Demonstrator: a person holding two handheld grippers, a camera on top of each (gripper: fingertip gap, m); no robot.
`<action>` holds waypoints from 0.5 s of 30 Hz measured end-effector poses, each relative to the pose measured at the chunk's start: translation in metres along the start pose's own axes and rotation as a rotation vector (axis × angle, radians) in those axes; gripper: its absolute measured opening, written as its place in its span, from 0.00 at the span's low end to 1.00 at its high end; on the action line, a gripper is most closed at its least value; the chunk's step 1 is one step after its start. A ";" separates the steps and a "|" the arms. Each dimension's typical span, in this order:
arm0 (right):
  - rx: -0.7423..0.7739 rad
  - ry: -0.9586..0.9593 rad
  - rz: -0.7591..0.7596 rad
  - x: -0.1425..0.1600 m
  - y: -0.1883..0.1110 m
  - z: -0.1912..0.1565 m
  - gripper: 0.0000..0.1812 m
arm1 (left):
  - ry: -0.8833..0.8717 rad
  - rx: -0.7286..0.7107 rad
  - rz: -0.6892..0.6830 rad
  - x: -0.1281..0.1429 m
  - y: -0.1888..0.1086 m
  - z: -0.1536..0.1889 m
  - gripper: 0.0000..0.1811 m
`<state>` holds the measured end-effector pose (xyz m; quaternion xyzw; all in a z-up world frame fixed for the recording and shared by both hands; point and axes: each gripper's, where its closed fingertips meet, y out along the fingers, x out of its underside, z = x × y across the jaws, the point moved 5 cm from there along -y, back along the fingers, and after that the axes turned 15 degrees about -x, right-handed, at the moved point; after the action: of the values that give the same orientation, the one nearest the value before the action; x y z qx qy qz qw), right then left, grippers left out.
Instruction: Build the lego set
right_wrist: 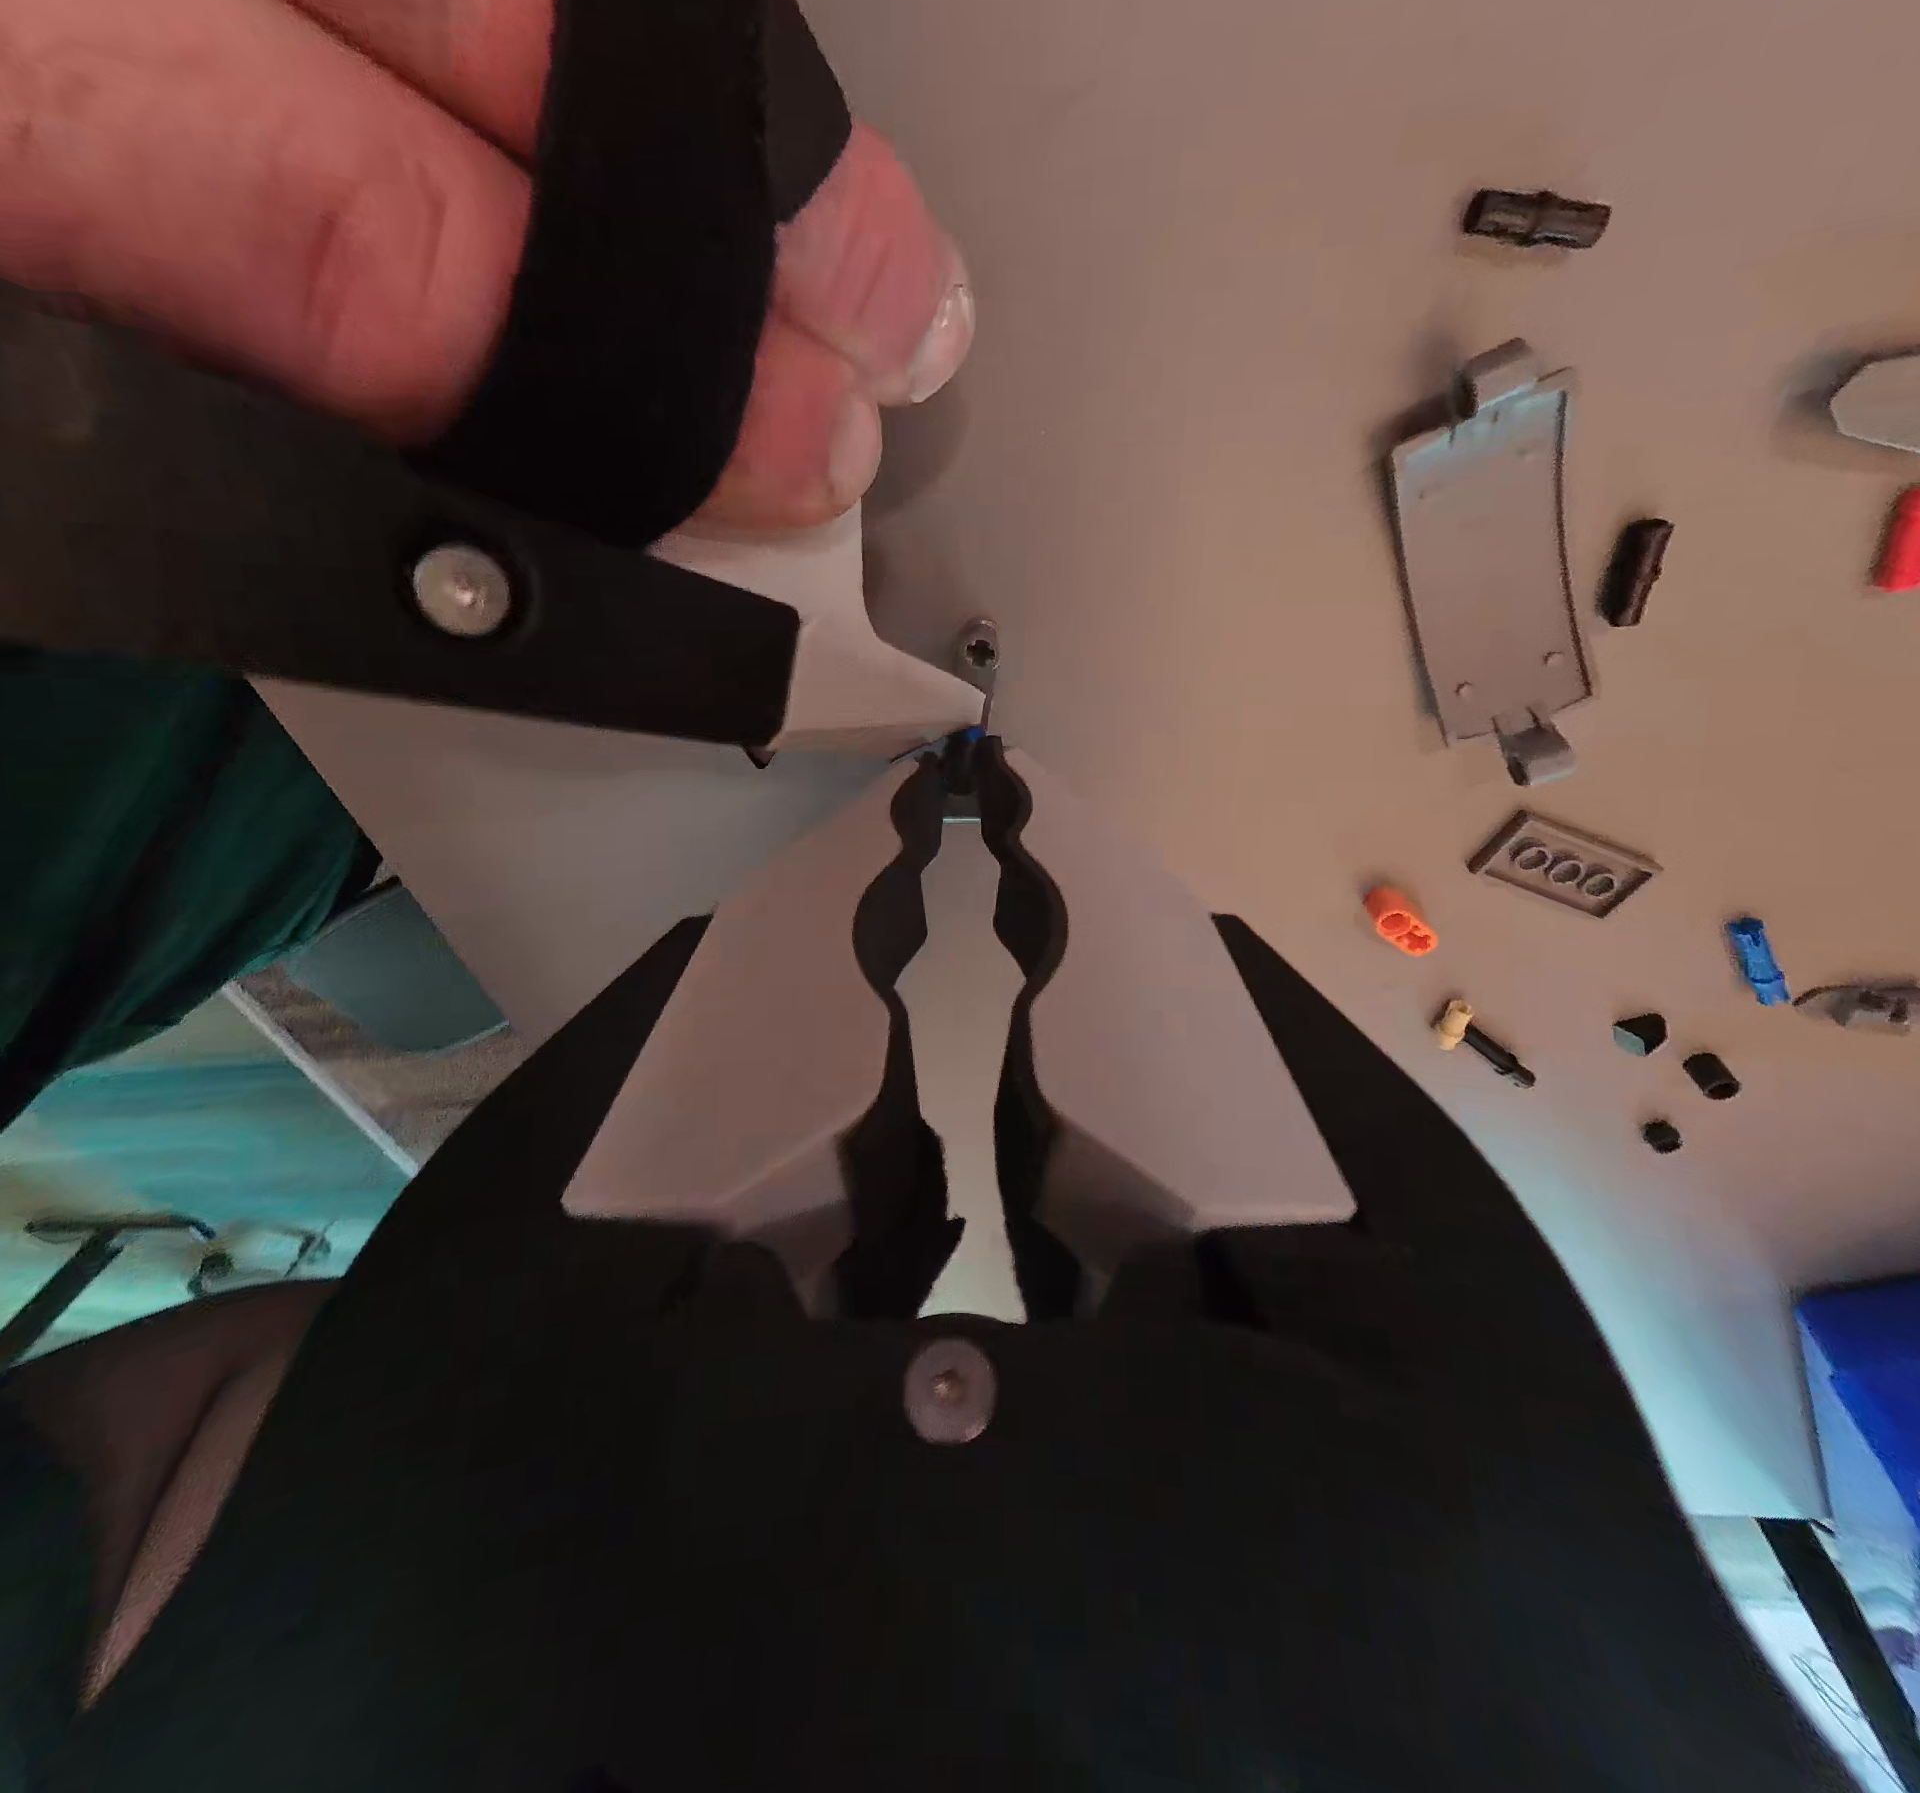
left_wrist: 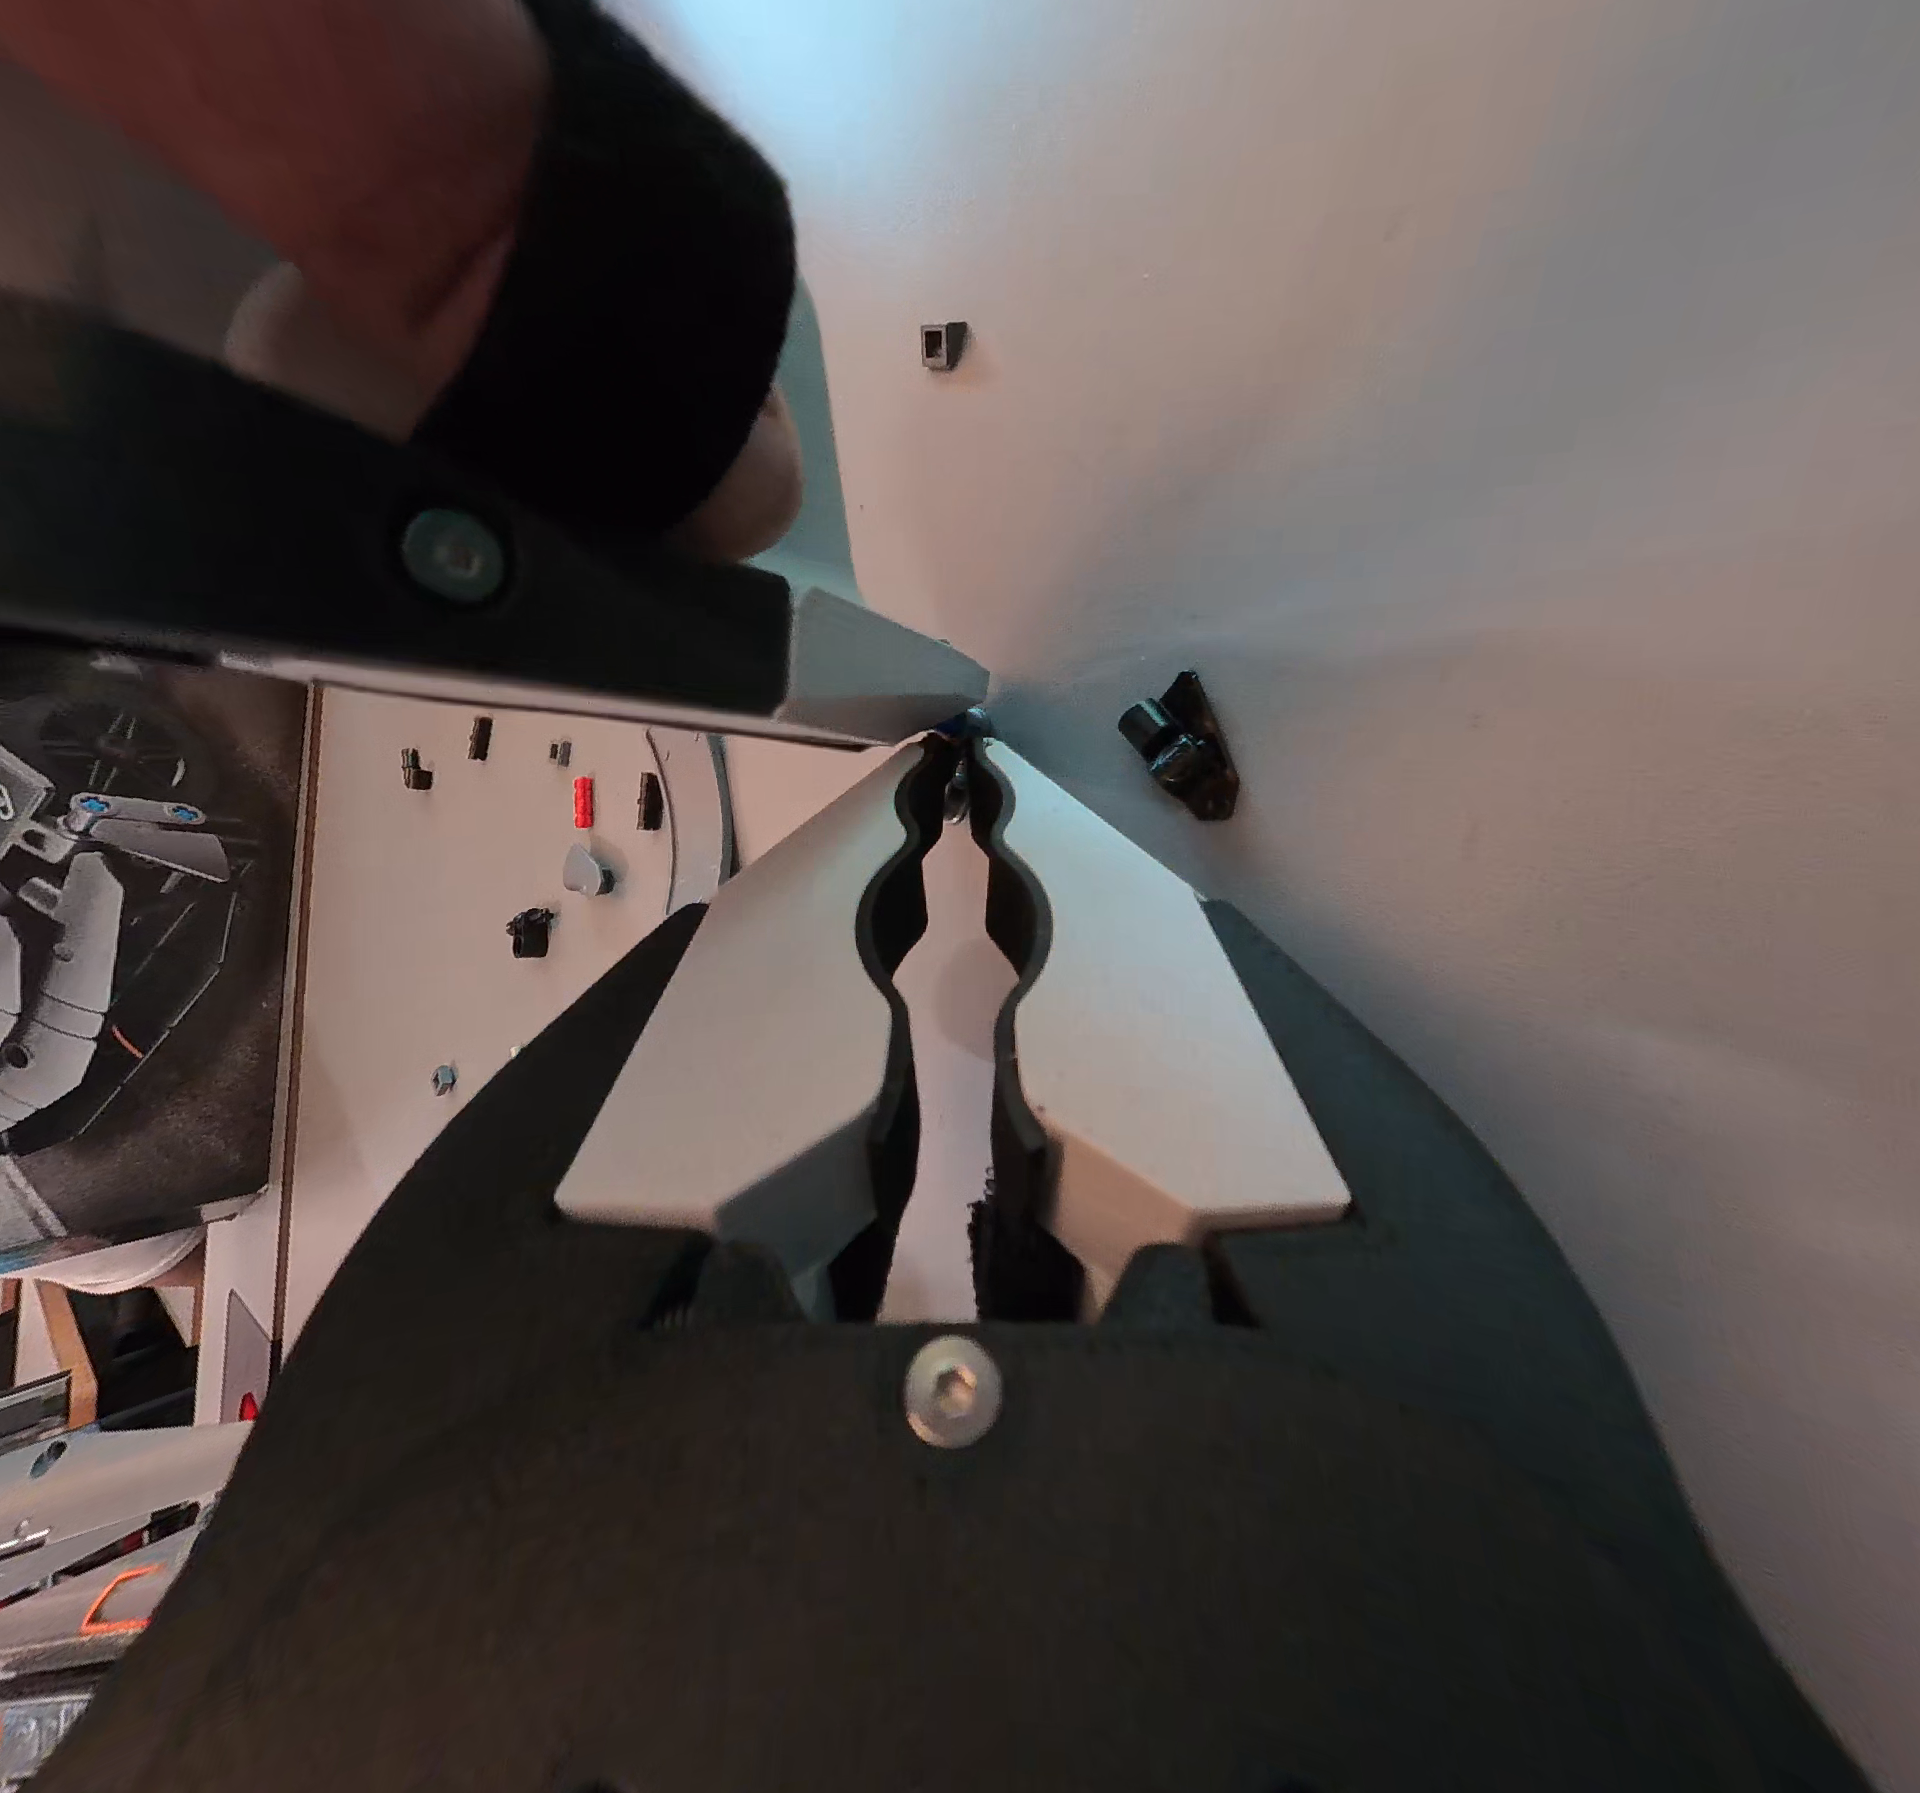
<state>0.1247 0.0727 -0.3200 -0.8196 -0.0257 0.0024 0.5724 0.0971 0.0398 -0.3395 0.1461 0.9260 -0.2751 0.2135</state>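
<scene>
Left gripper tips nearly together, pinching a tiny grey-and-dark piece with a blue pin end showing just beyond the tips. Right gripper jaws likewise narrow, clamped on a small black piece with a blue pin at its far end. Both tip pairs meeting nose to nose just above the white table; small grey bush sitting right past the meeting point, whether touching cannot be told.

Loose stock on the table: curved grey panel, grey plate with holes, orange connector, blue pin lying apart, black wedge-like part, small grey brick.

Handling judgement:
- held parts very light, rigid plastic, smooth; likely to twist or pop out of the pads under off-axis push
- pin probably a friction fit, needing a firm straight press along its axis
- best hold across the flat sides of the body, close to the joint, pin end left free
- small contact area, so alignment before pressure

Mating step probably in hand, seating not confirmed
</scene>
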 end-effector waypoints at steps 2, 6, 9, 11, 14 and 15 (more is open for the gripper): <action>-0.013 -0.005 -0.041 -0.002 0.000 0.001 0.02 | 0.000 0.000 -0.001 0.000 0.000 0.000 0.01; -0.008 0.003 -0.045 -0.001 0.002 0.001 0.02 | 0.003 -0.004 0.001 0.000 0.000 0.000 0.01; -0.010 0.003 -0.018 0.000 0.002 0.001 0.02 | 0.005 -0.006 0.002 0.000 0.000 0.000 0.01; -0.001 -0.007 0.035 0.002 0.003 0.001 0.02 | 0.002 -0.009 0.004 0.000 0.000 0.001 0.01; 0.047 -0.029 0.119 0.004 0.004 0.000 0.03 | 0.006 -0.008 0.005 0.000 -0.001 0.001 0.01; 0.053 -0.031 0.168 0.006 0.005 0.000 0.03 | 0.004 -0.007 0.007 0.001 -0.001 0.000 0.01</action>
<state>0.1305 0.0709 -0.3242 -0.8032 0.0343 0.0637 0.5913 0.0965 0.0390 -0.3398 0.1491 0.9268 -0.2708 0.2132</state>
